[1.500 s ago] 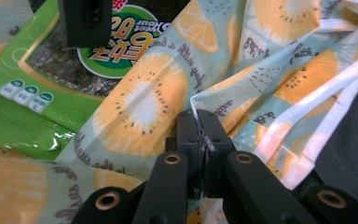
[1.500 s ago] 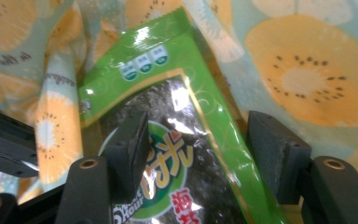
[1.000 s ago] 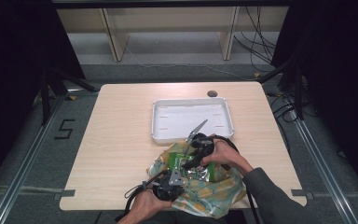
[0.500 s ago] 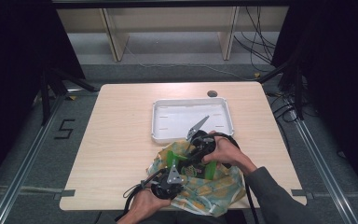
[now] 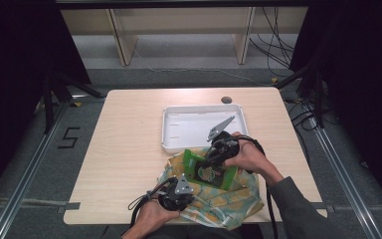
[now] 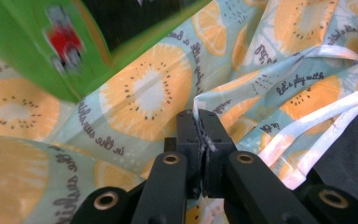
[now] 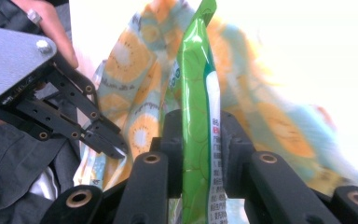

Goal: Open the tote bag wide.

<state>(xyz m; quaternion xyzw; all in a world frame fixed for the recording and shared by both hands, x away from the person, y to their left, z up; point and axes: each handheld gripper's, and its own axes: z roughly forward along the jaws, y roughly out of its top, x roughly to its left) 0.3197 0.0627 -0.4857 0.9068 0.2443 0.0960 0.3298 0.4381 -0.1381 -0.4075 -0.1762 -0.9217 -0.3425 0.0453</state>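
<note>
Fabric of the fruit-print bag (image 5: 214, 199) is pinched tight by the left gripper (image 6: 200, 128) at the table's near edge. Above it, the right gripper (image 7: 200, 135), jaws having just closed, clamps 1 green snack packet (image 5: 210, 169), now lifted clear of the bag, nearer the white tray (image 5: 179, 122) than earlier.

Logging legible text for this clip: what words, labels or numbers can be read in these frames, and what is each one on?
"let's play with": script on the citrus-print cloth bag.
"in the sunshine" (last word partly guessed, letters at an angle): also on the bag.
"5": black figure on the floor left of the table.
Green snack packet: small print down its edge, too small and blurred to read.
</note>
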